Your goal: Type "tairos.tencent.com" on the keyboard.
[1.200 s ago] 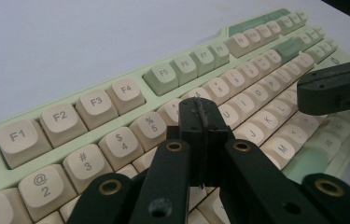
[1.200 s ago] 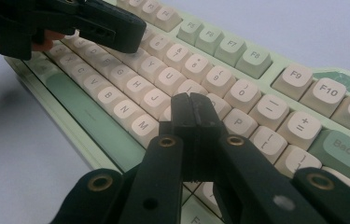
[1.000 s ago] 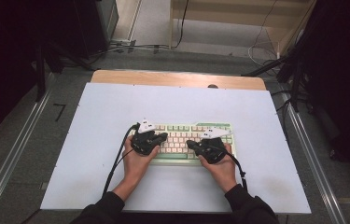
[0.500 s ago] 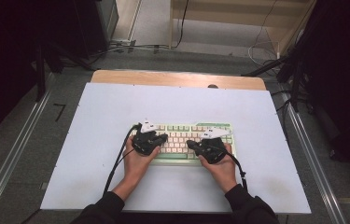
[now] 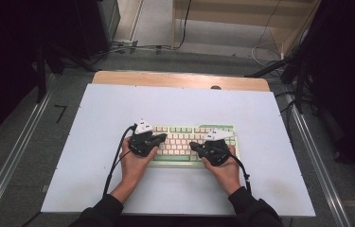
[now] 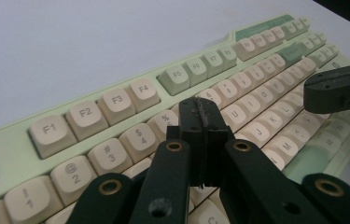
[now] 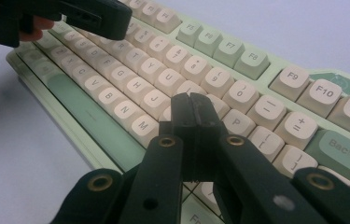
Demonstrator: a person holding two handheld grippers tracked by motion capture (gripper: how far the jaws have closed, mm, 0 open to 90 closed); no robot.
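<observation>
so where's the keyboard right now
In the high view the keyboard lies on the white table, near-centre, under the left gripper and right gripper.

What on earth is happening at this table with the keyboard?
A person is working a pale green keyboard with cream keys, which lies on a white table top, using black hand-held tongs in each hand. The left tongs are shut with nothing between them, tips over the upper letter and number rows. The right tongs are shut too, also with nothing in them, poised over the keys near P. It looks like pressing keys with the closed tips.
</observation>
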